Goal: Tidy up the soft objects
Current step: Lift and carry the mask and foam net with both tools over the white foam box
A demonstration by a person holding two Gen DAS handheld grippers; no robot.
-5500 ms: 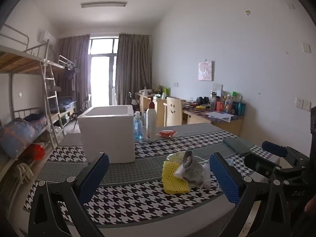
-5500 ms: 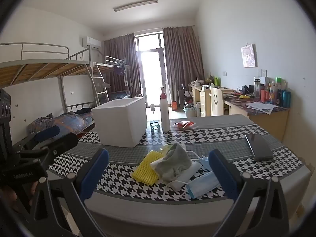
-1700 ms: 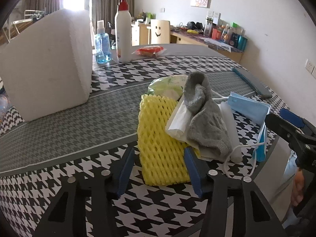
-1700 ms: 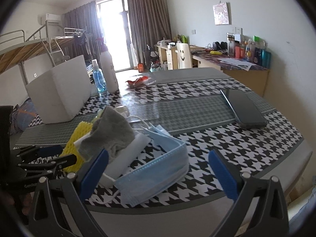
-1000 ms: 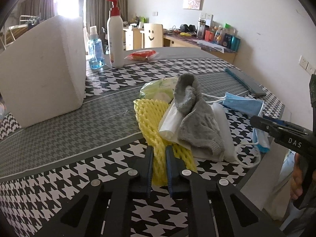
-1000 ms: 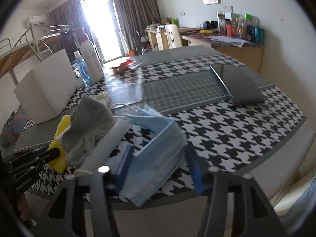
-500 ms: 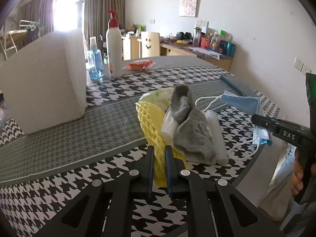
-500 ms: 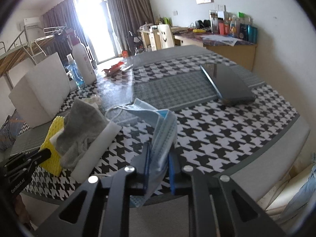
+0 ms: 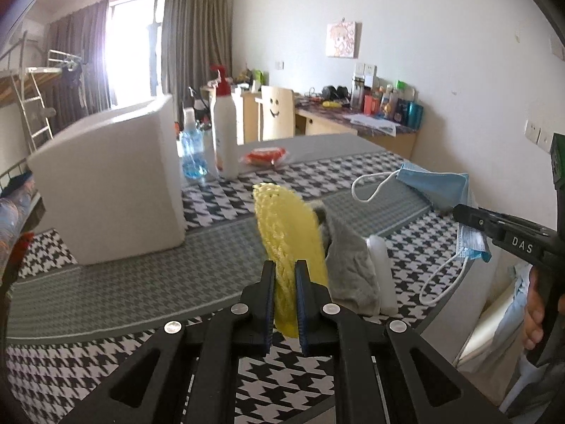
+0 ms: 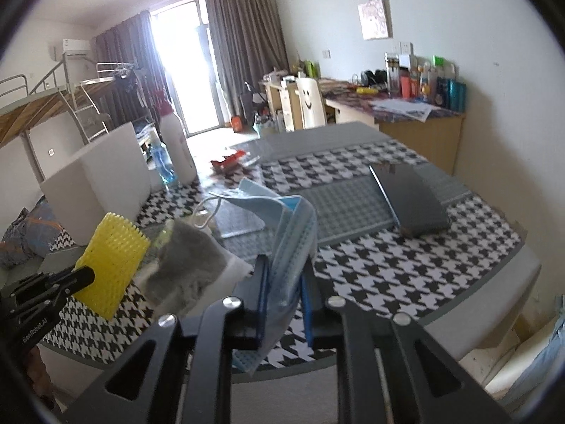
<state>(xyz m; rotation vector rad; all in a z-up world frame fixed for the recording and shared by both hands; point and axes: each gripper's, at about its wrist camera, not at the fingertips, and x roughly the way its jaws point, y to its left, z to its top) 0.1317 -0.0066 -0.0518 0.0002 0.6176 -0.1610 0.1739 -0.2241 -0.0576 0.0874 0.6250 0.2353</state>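
Observation:
My left gripper (image 9: 284,275) is shut on a yellow foam net (image 9: 287,233) and holds it upright above the table; it also shows in the right wrist view (image 10: 111,259). My right gripper (image 10: 284,275) is shut on a blue face mask (image 10: 286,226) lifted off the table, also seen in the left wrist view (image 9: 438,185). A grey sock (image 9: 348,268) lies on a white foam piece (image 9: 381,265) between them. A white foam box (image 9: 106,187) stands at the left.
A white pump bottle (image 9: 224,134) and a blue bottle (image 9: 192,155) stand behind the box. A red packet (image 9: 265,155) lies further back. A dark flat case (image 10: 409,201) lies at the right. The table edge (image 10: 494,289) is close on the right.
Both grippers have risen. The yellow net now stands clear of the sock pile, and the mask hangs higher with its ear loop off the table.

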